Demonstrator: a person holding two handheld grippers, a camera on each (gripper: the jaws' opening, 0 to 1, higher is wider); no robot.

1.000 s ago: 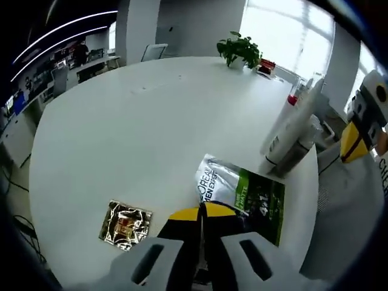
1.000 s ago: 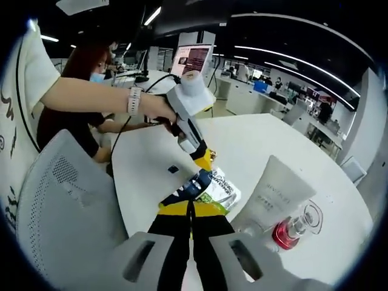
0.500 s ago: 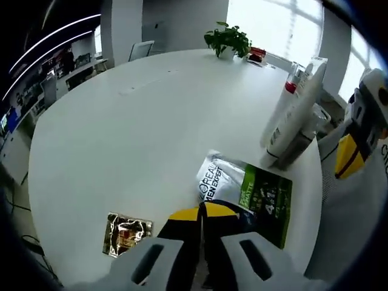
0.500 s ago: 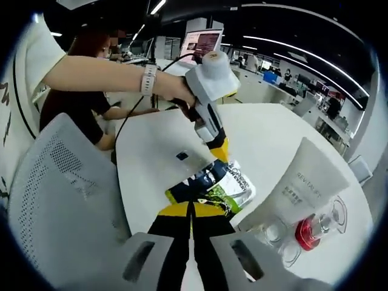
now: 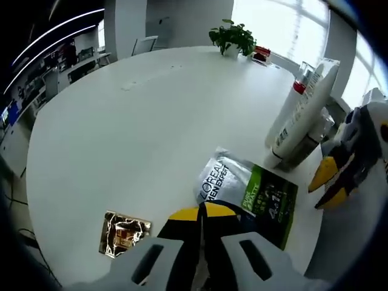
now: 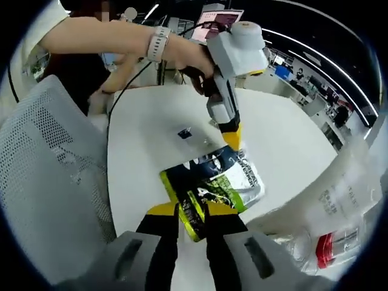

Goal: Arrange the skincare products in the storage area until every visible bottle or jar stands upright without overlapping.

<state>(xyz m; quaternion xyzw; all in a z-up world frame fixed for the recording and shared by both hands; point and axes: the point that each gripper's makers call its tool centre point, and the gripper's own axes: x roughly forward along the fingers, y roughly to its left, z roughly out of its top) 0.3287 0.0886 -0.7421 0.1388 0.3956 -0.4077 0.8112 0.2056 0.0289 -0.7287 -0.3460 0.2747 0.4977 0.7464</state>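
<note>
A silver and green sachet (image 5: 245, 193) lies flat on the white round table (image 5: 121, 121). My left gripper (image 5: 202, 213) is shut, its yellow tips at the sachet's near edge; from the right gripper view that left gripper (image 6: 234, 137) touches the sachet (image 6: 212, 182) from the far side. My right gripper (image 6: 191, 212) is open, and the sachet's near corner sits between its jaws. Seen from the left, this right gripper (image 5: 329, 187) hovers by the sachet's right side. A white tube (image 5: 303, 106) stands upright with a red-capped bottle (image 5: 298, 86) behind it.
A gold foil packet (image 5: 124, 233) lies left of my left gripper. A potted plant (image 5: 233, 39) stands at the table's far edge. A grey mesh chair (image 6: 48, 182) is close to the table edge, and a person's hand (image 6: 182, 51) holds the left gripper.
My right gripper's jaws have opened and come in low over the sachet's corner. The left gripper stays shut at the sachet's other edge.
</note>
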